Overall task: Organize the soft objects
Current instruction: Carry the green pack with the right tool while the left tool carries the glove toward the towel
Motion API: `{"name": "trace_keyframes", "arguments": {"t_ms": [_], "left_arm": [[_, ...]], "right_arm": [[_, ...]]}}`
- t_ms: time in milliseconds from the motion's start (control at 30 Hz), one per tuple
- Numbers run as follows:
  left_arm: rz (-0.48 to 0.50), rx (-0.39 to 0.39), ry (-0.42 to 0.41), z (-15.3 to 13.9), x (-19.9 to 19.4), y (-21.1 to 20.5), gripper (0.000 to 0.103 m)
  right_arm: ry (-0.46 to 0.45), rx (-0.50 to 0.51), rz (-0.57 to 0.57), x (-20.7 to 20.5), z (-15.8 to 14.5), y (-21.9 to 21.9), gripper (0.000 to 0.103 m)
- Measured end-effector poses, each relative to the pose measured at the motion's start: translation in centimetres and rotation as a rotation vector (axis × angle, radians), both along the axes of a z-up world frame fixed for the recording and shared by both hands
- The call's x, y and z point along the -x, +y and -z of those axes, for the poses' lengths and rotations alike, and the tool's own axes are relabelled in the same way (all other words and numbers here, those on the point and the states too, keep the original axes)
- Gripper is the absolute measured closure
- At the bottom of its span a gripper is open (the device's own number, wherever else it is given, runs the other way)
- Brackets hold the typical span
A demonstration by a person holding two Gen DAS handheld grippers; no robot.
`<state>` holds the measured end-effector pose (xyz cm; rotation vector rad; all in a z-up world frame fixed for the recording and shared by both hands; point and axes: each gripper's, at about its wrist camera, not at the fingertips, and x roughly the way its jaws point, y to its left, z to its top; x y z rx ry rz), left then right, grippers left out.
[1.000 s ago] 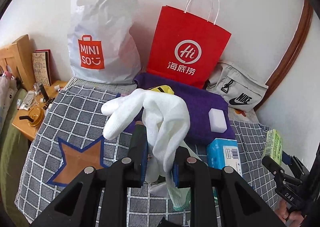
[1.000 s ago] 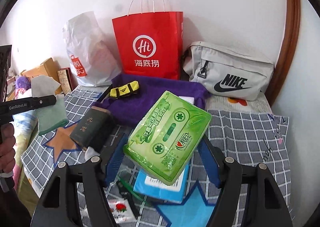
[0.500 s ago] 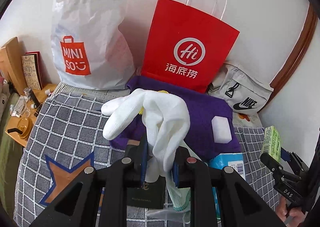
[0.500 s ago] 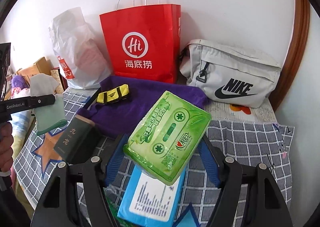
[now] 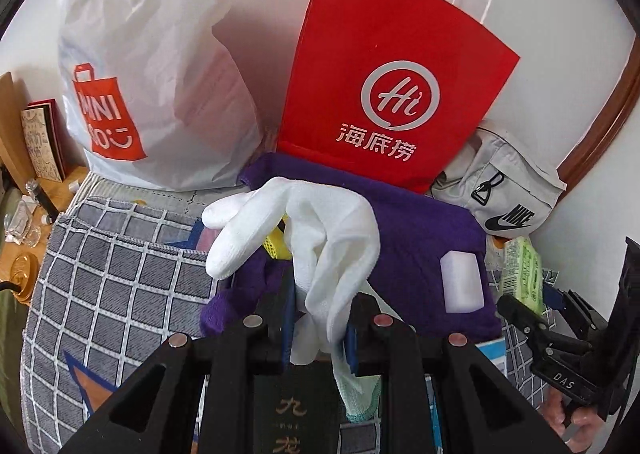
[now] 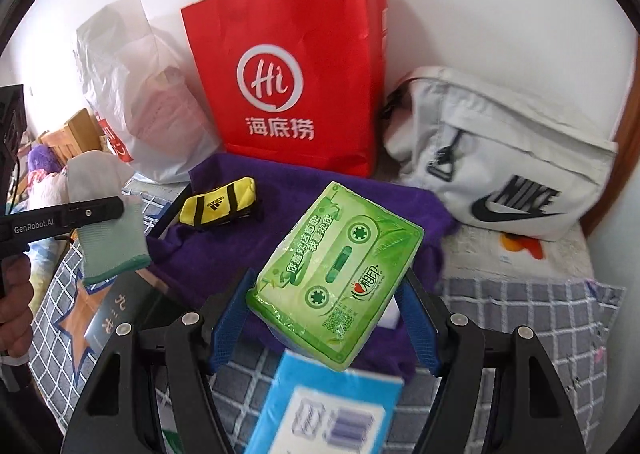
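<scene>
A limp white knitted glove is being pinched by the left gripper, and a green plastic-wrapped tissue pack is being clamped by the right gripper; either risks being dropped through slippage.

White knit glove with pale green cuff: limp, pinched mid-body in the left gripper, fingers drooping forward and left, cuff hanging below the jaws. Held in the air above the purple plush cloth.

Green plastic-wrapped tissue pack with cassette print: rectangular, tilted, printed face up, clamped across its width in the right gripper, raised over the same cloth.

Purple cloth: rumpled, spread on the grey checked bed cover, its far edge against the bags at the wall.
</scene>
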<state>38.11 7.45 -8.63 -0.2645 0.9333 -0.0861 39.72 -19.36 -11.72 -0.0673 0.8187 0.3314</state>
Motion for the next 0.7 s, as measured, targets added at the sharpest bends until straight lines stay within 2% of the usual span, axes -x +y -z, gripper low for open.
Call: {"name": "trace_keyframes", "arguments": {"t_ms": [333, 700], "left_arm": [[0.023, 0.013, 0.07, 3.1, -4.7, -1.2, 0.084], [0.059, -0.015, 0.181, 7.3, -8.0, -2.5, 0.082]], "right_arm": [[0.158, 0.041, -0.088, -4.7, 4.8, 2.7, 0.032], [0.193, 0.08, -0.088, -6.1, 6.9, 3.4, 0.032]]}}
